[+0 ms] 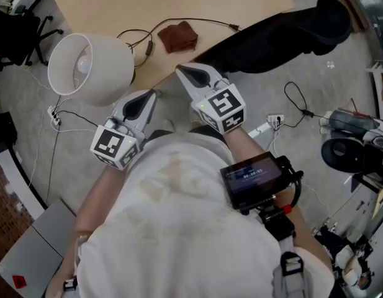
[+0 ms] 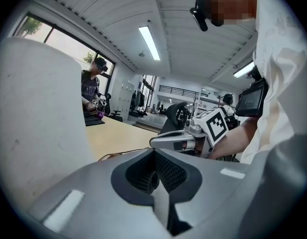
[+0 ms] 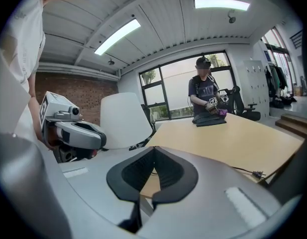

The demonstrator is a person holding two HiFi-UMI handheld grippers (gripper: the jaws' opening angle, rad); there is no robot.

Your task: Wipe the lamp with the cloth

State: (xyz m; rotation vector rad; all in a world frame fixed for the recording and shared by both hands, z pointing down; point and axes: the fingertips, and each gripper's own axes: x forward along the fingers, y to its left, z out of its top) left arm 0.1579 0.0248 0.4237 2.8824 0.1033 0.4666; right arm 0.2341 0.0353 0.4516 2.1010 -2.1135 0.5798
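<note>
while aimed forward side by side — left gripper (image 1: 155,94): jaws together | right gripper (image 1: 179,69): jaws together, empty

Grey floor (image 1: 20,107), pale wooden table (image 1: 117,5) — brick wall (image 3: 83,91), tall windows (image 3: 175,88), strip lights (image 3: 220,4) on a white ceiling.

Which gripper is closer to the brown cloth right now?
Right. The right gripper points at the cloth from the table edge; the left gripper is farther back, beside the lamp.
</note>
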